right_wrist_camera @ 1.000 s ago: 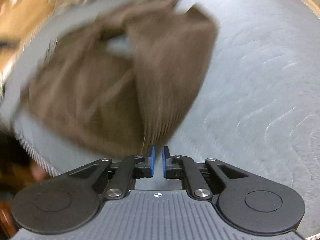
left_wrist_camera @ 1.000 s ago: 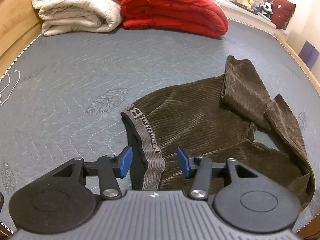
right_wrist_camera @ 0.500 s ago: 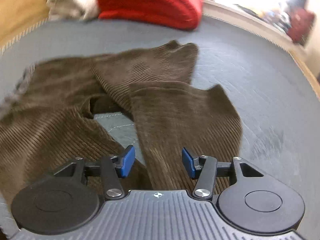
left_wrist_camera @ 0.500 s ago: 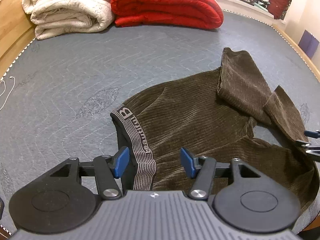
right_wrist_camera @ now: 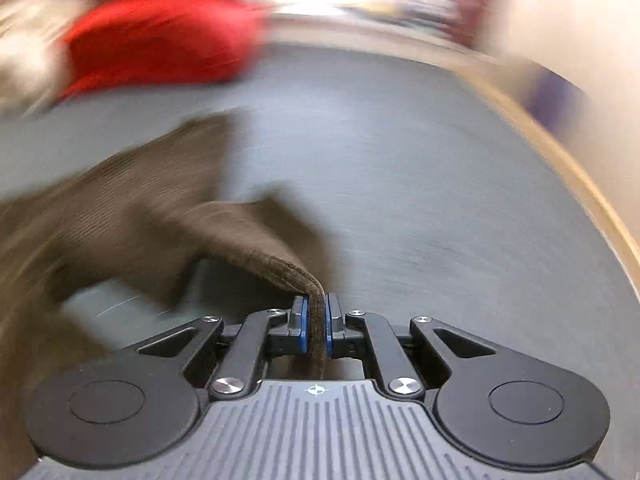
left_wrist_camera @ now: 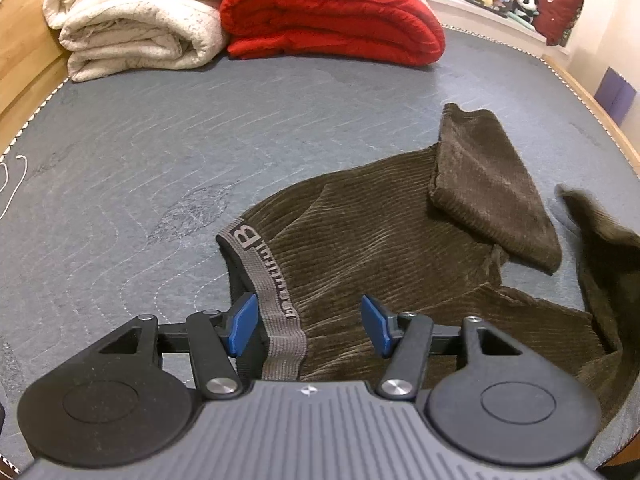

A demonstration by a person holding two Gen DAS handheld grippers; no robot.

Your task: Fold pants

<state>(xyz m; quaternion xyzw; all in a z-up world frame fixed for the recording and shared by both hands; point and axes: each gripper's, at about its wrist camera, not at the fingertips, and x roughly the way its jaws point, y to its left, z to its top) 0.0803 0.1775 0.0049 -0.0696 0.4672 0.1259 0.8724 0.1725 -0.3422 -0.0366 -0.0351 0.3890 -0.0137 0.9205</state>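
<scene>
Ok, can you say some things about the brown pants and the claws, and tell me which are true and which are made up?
1. The right claw is pinching a bit of the brown pants. True.
2. The left claw is squeezed shut on the waistband. False: it is open, and the waistband lies between its fingers unpinched.
3. A red blanket lies folded at the far end of the grey mattress. True.
4. The white blanket is on top of the pants. False: it sits beside the red one, far from the pants.
5. The waistband has a big letter B on it. True.
</scene>
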